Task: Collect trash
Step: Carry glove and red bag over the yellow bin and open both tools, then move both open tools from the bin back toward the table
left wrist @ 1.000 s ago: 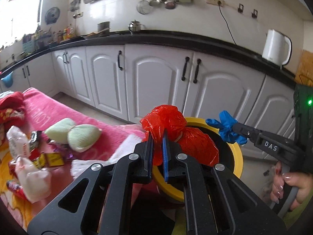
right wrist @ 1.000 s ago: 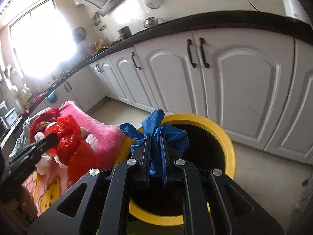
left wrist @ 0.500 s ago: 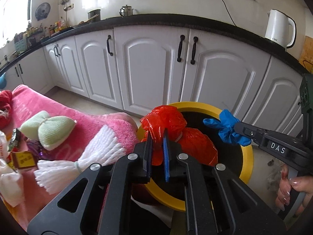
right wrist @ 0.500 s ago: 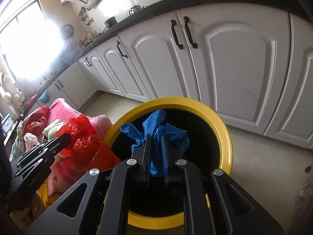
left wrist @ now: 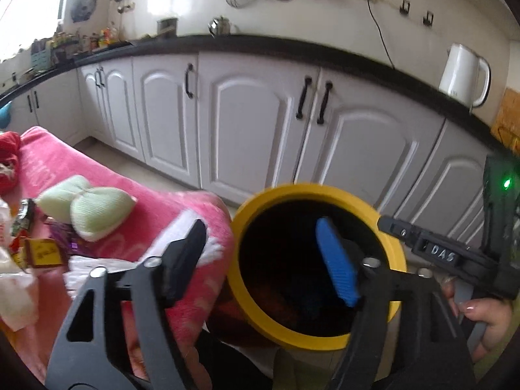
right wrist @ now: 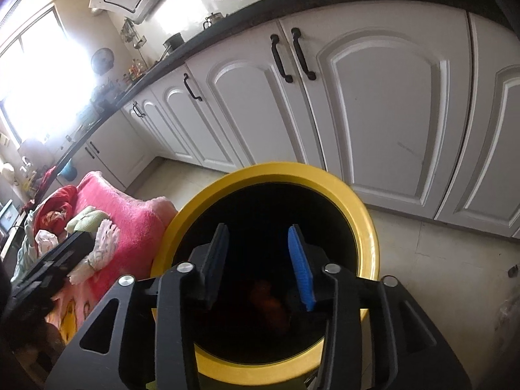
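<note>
At far left, a pink blanket (left wrist: 107, 178) covers the surface beside the bin and carries loose clutter: a pale green bow-shaped cushion (left wrist: 87, 208), a small yellow packet (left wrist: 44, 253), white bags (left wrist: 16, 292) and a white fringed cloth (right wrist: 102, 243). Just right of the blanket stands the bin (left wrist: 395, 253), yellow-rimmed and black inside. The left tongs (left wrist: 263, 260) hover over its near left edge, jaws opening, with nothing between them; one finger lies over the blanket, the blue-padded one over the bin's mouth. The right tongs (right wrist: 258, 263) hang above the middle of the bin, jaws opening too, also empty. Deep in the dark bin a dim reddish lump (right wrist: 269, 302) shows, the trash; its shape is too dark to tell further. At right in the left view a hand (left wrist: 484, 321) grips the right tool's handle. Behind, white cabinets (left wrist: 253, 123) run under a black table (left wrist: 260, 44) carrying a white kettle (left wrist: 461, 74) at far right.
</note>
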{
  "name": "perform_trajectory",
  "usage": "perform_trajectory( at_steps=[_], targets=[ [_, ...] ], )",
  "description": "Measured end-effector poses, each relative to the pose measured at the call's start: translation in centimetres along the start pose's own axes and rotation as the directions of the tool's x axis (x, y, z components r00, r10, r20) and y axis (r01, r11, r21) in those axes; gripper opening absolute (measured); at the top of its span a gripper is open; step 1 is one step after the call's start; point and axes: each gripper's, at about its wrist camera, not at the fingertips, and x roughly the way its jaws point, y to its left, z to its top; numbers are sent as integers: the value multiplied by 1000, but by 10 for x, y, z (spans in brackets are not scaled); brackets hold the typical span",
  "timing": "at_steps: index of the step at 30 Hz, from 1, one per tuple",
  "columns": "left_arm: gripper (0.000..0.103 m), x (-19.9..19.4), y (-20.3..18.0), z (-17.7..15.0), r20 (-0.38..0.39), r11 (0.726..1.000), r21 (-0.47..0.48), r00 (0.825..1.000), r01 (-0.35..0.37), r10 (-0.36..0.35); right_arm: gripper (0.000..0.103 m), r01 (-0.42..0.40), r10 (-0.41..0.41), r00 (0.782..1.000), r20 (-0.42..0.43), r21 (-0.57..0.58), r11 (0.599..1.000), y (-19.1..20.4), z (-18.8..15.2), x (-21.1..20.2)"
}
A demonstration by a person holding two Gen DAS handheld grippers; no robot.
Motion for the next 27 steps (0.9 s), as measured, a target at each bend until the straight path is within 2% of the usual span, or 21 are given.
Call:
perform_trajectory(
  at_steps=[1,3,7,18,27],
  targets=[
    [78,-6,3,1,16,1000,-7,1000,-2,2,42,-2,2,1000,5,-1,1000,1,1,-1],
    [86,-20,8,3,52,1000,-22,999,-12,13,46,-13,14,1000,20,-11,1000,8,1,-6],
    [92,-40,20,5,98,998,-49,994,-45,49,50,-38,40,998,47,-47,998,24,3,-15],
    [92,-80,61,5,146,983,-130,978,-128,147,60,-105,121,989,89,-170,980,75,-3,-36],
    [92,-104,86,6,190,969,-186,962,-161,196,64,-138,157,986,58,-253,958,110,-11,-35]
  ],
)
